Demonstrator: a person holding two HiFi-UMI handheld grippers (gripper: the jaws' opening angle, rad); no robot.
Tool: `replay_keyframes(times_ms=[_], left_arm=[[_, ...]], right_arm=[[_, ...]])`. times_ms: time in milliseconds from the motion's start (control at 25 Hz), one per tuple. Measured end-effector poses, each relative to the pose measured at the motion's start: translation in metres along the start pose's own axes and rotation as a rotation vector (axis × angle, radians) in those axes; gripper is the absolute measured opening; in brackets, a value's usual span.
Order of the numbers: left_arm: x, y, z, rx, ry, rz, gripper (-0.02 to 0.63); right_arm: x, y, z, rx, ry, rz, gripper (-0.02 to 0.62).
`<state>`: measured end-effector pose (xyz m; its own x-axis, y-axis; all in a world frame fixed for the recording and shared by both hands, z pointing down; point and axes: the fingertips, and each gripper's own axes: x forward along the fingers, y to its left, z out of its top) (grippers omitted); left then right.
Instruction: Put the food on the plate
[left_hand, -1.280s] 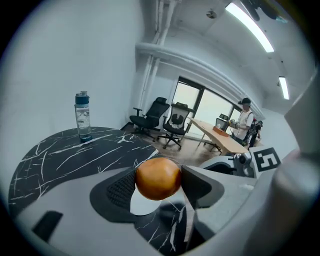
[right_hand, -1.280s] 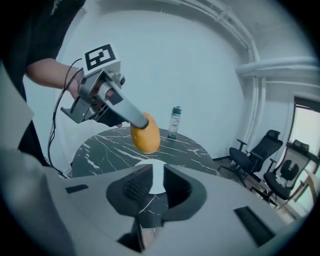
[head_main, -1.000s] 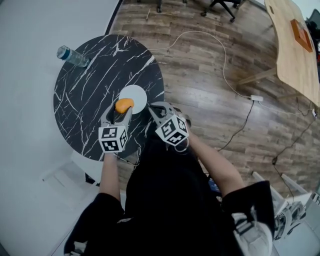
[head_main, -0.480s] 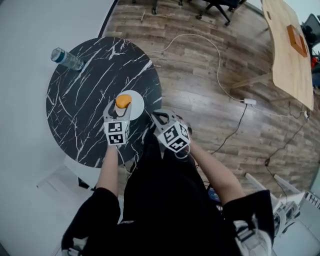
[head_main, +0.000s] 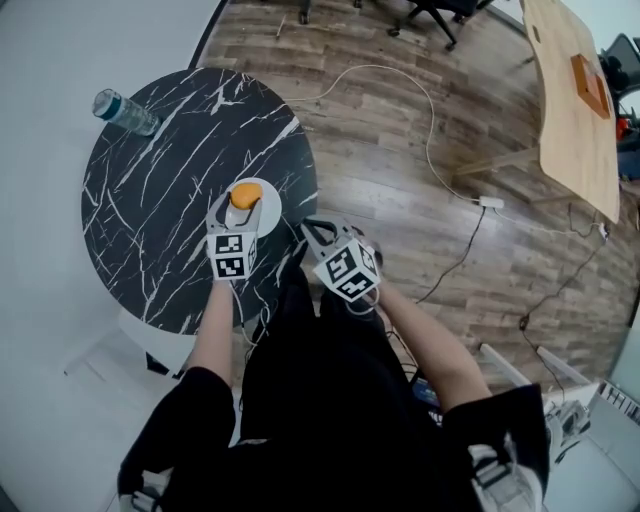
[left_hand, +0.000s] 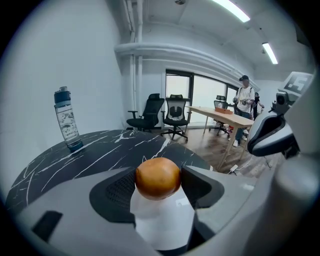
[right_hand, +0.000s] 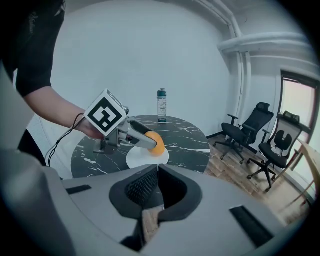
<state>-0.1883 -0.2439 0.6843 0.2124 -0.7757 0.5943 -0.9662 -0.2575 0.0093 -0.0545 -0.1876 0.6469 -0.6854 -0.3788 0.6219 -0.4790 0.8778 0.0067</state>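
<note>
A round orange-brown piece of food (head_main: 244, 193) is clamped between the fingers of my left gripper (head_main: 243, 201), which is shut on it. It hangs just above the small white plate (head_main: 270, 208) on the black marble table (head_main: 150, 200). In the left gripper view the food (left_hand: 157, 177) fills the gap between the jaws, with the plate (left_hand: 162, 222) right under it. My right gripper (head_main: 318, 230) is off the table's right edge, shut and empty (right_hand: 158, 172). From there I see the food (right_hand: 155, 142) over the plate (right_hand: 144, 159).
A clear water bottle (head_main: 122, 110) stands at the table's far left edge. A white cable (head_main: 440, 150) runs across the wooden floor to the right. A light wooden desk (head_main: 580, 100) and office chairs (left_hand: 160, 117) stand further off, where a person (left_hand: 245, 105) is standing.
My left gripper has carried the food from the plate's near-left rim to above the plate. The right gripper has stayed beside the table edge, still shut.
</note>
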Motion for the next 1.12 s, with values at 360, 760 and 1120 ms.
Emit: replay_keyframes(times_ms=[360, 760, 1120], left_arm=[[-0.006, 0.000, -0.033, -0.017, 0.097, -0.007, 0.279], [-0.017, -0.002, -0.054, -0.054, 0.127, 0.026, 0.279], [-0.018, -0.002, -0.063, -0.089, 0.132, 0.051, 0.279]], right_arm=[[-0.005, 0.005, -0.005, -0.017, 0.009, 0.021, 0.000], [-0.006, 0.015, -0.005, -0.025, 0.006, 0.056, -0.001], [-0.012, 0.020, -0.008, -0.045, 0.010, 0.073, 0.000]])
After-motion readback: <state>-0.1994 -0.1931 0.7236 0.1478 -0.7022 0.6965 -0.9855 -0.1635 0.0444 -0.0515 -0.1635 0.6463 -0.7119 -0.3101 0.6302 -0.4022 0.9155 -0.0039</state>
